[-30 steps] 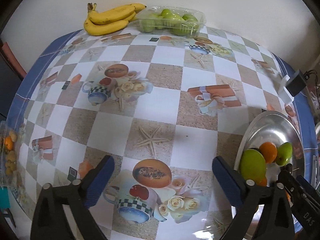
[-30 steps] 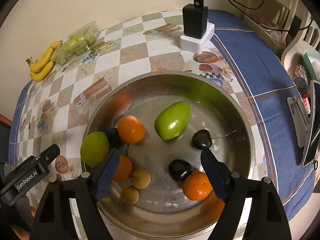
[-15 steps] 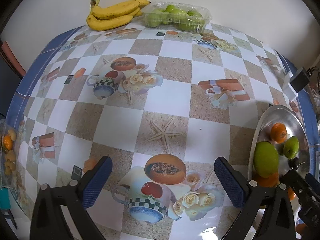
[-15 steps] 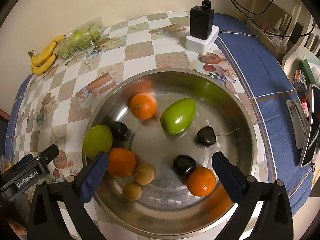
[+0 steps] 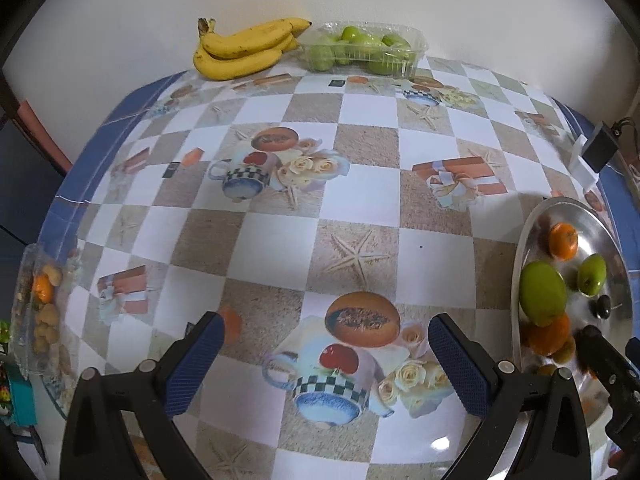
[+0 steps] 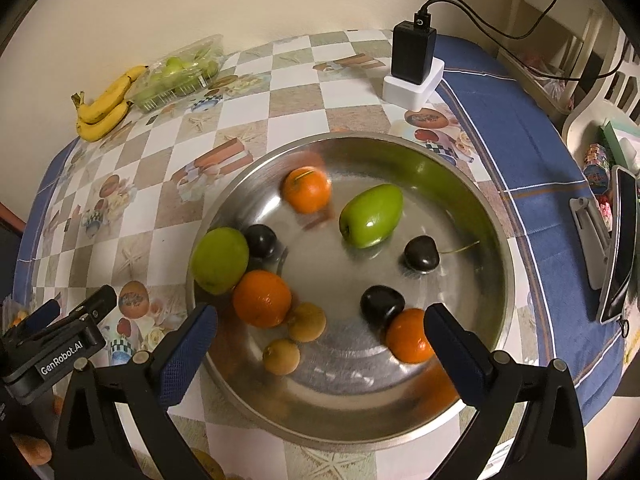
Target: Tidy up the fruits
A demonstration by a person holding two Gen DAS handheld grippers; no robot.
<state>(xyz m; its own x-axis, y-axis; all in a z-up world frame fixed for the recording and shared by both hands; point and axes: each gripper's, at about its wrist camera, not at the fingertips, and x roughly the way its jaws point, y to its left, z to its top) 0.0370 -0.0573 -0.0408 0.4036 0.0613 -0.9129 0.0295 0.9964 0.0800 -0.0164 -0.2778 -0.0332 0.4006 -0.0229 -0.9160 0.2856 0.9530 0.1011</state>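
Inside steel bowl (image 6: 480,208) — three oranges (image 6: 262,298), two green fruits (image 6: 371,216).

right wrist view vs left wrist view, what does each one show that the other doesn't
Only the right wrist view shows the whole steel bowl, its three dark fruits, and the phone on its stand.

Only the left wrist view shows the clear container of small fruit at the table's left edge and the open left gripper over bare tablecloth.

Both show the bananas, the green-fruit punnet, the charger and the bowl's oranges and green fruit.
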